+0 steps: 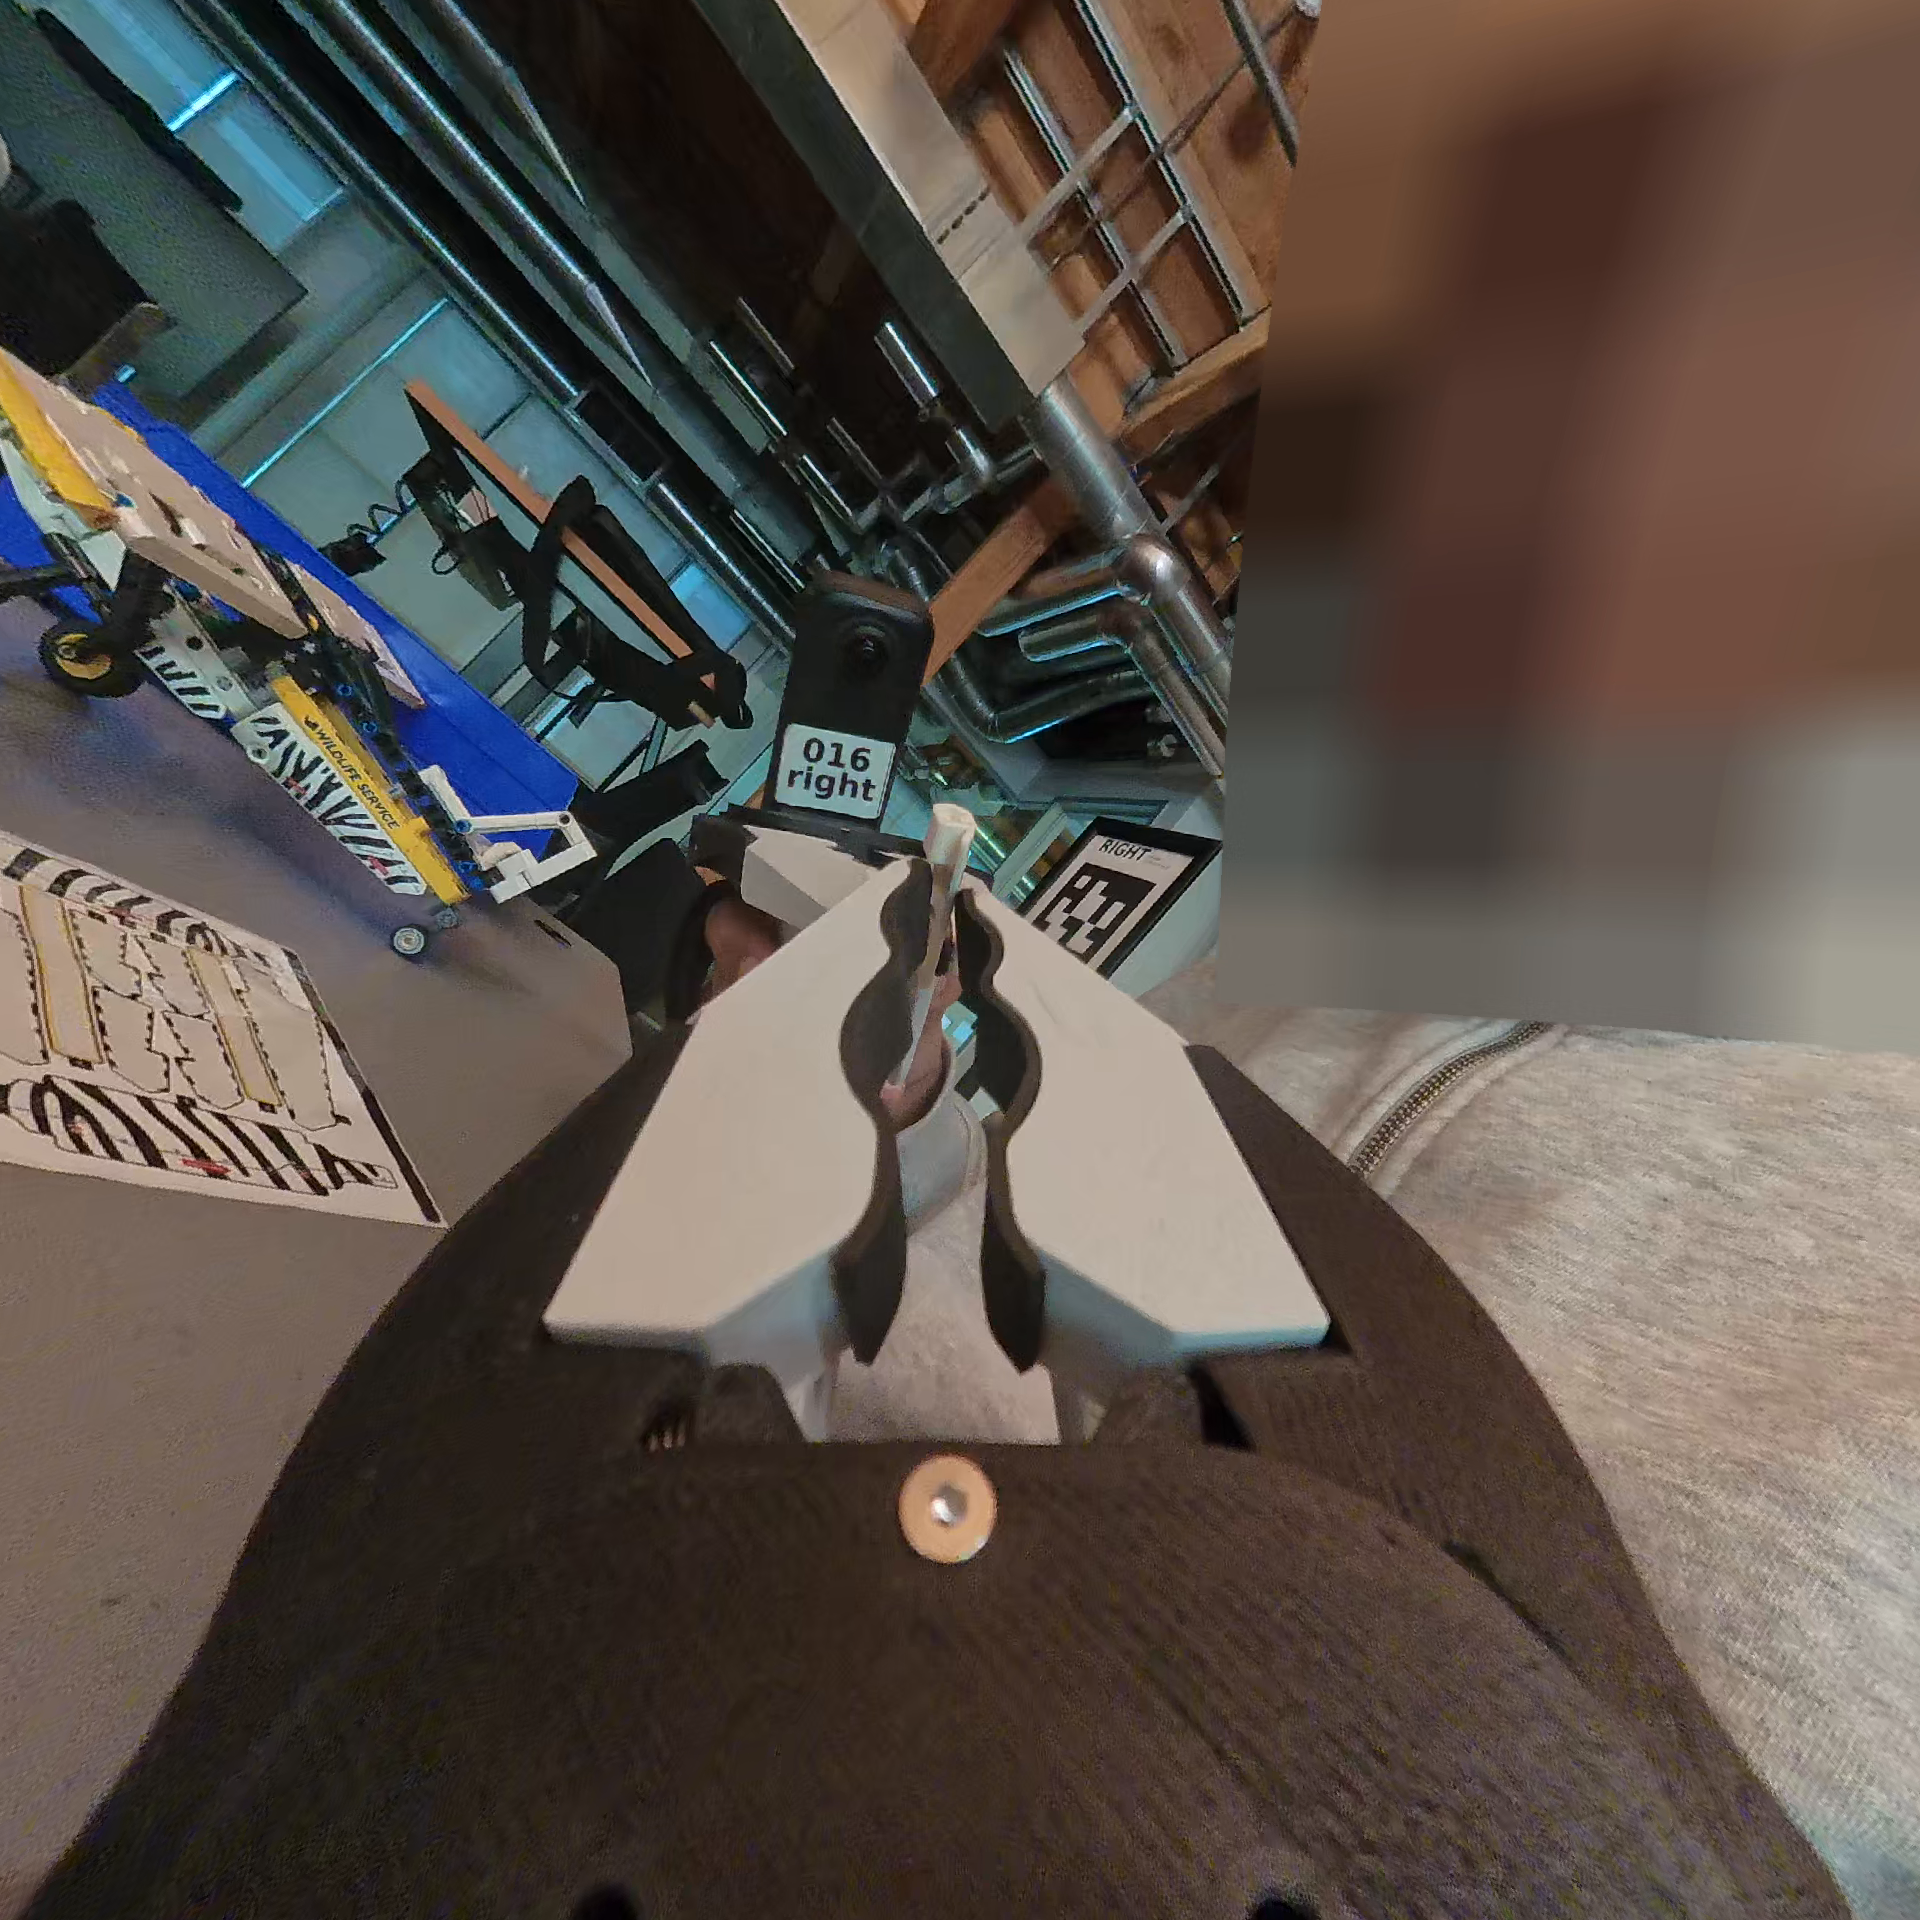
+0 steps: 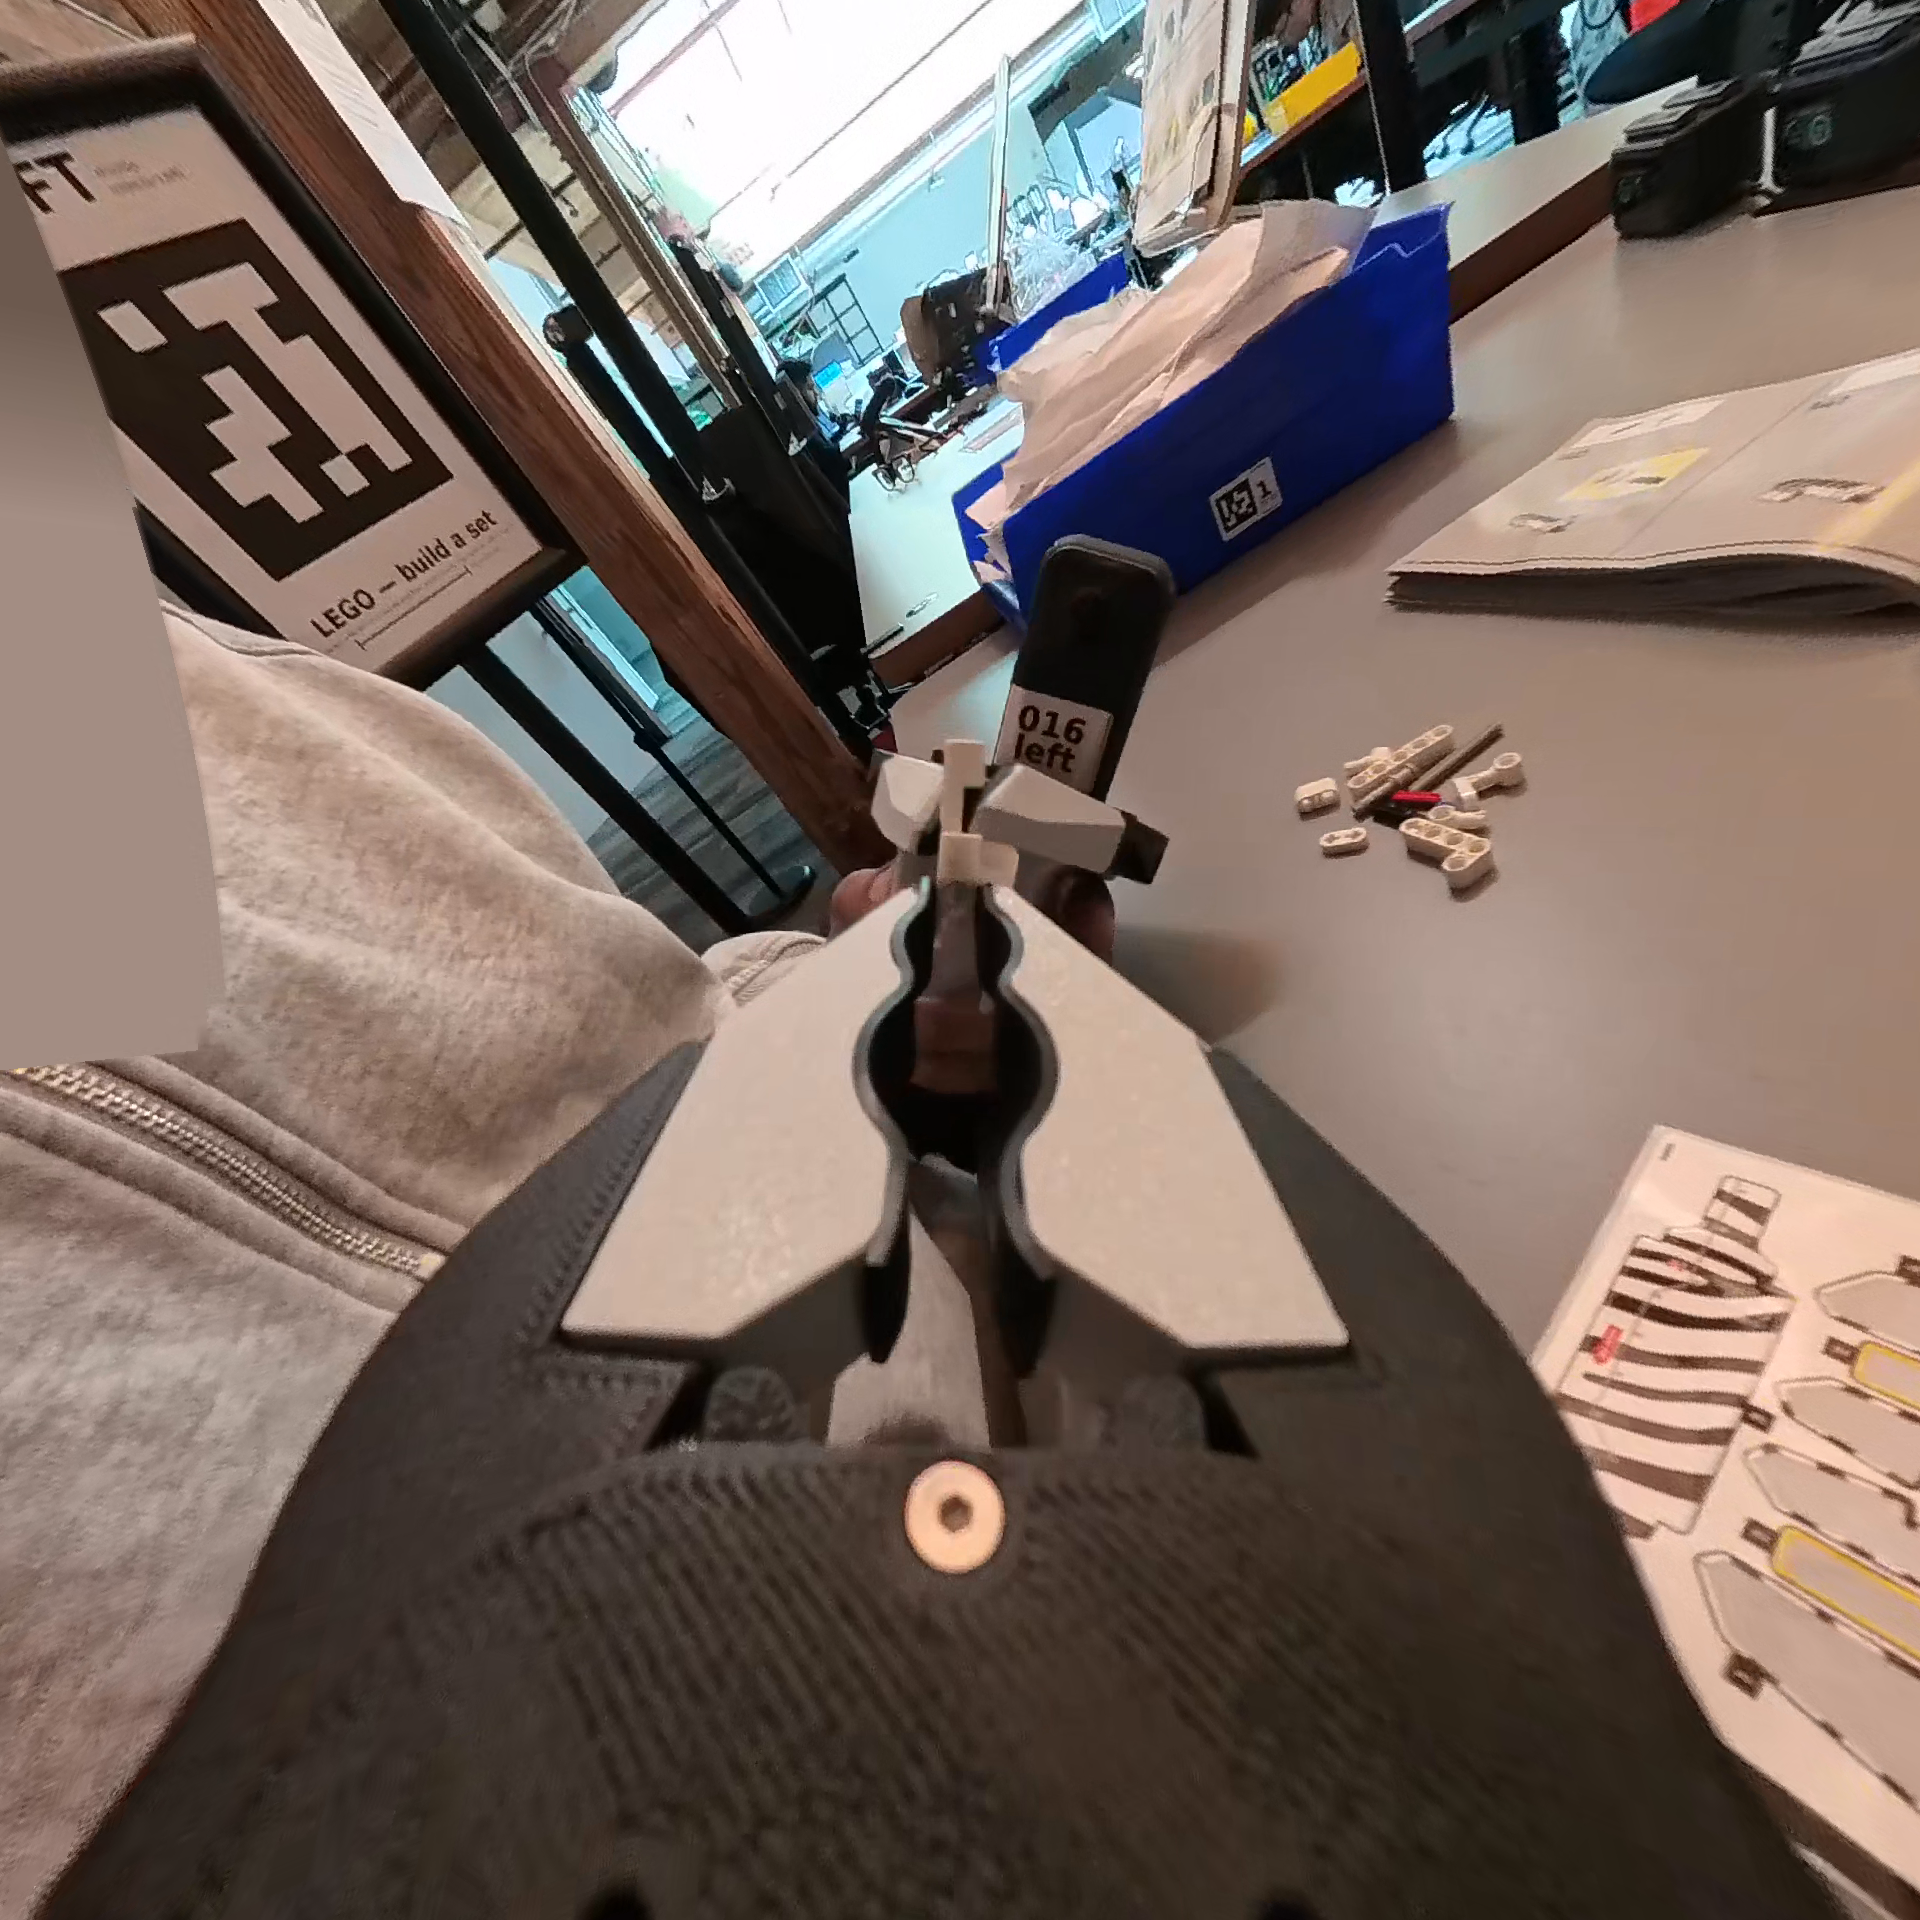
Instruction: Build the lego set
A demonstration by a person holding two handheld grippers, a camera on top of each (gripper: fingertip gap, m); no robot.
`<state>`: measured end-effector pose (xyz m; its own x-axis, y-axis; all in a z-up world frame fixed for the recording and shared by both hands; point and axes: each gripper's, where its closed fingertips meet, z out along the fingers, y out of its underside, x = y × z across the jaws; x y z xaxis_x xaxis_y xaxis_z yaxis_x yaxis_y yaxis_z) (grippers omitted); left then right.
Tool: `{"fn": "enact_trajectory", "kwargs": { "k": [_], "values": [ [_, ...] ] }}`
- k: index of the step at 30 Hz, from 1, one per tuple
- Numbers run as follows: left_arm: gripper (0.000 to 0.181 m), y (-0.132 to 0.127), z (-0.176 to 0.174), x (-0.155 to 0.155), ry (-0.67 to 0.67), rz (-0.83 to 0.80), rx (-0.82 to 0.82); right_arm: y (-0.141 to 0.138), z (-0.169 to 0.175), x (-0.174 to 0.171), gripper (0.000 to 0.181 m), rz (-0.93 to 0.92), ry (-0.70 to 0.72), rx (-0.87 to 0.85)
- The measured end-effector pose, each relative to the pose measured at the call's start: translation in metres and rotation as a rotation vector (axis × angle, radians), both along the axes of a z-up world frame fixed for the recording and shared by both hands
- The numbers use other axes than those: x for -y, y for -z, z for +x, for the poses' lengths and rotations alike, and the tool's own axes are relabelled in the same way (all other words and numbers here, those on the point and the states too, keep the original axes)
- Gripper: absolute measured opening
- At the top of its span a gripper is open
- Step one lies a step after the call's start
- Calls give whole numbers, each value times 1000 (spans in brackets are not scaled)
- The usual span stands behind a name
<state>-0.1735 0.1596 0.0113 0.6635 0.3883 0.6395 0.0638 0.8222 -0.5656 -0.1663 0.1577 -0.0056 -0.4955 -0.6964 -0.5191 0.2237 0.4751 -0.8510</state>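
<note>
The left gripper (image 1: 940, 914) is clenched on a thin white Lego beam (image 1: 948, 868) that pokes up past its tips, facing the right gripper (image 2: 951, 914), which is closed on a grey axle (image 2: 956, 966) carrying a small white connector (image 2: 961, 847) at its tip. The two grippers meet tip to tip above the grey table (image 2: 1455, 987). Loose white and grey Lego pieces (image 2: 1413, 805) lie near the open instruction booklet (image 2: 1683, 499), with a sticker sheet (image 2: 1766, 1434) closer in. The partly built yellow-and-white model (image 1: 260, 644) stands before a blue bin (image 1: 457, 696).
</note>
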Motion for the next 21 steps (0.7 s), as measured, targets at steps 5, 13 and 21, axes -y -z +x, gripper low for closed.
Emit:
{"fn": "enact_trajectory", "kwargs": {
  "k": [5, 13, 21],
  "values": [
    [11, 2, 0, 6, -31, -4, 19, -3, -3, 3, 5, -36, 29, -10],
    [21, 3, -7, 0, -63, -47, 47, -6, -3, 4, 5, -61, 43, -7],
    [6, 1, -6, 4, -98, -56, 42, -3, -2, 7, 5, -54, 63, -14]
  ]
}}
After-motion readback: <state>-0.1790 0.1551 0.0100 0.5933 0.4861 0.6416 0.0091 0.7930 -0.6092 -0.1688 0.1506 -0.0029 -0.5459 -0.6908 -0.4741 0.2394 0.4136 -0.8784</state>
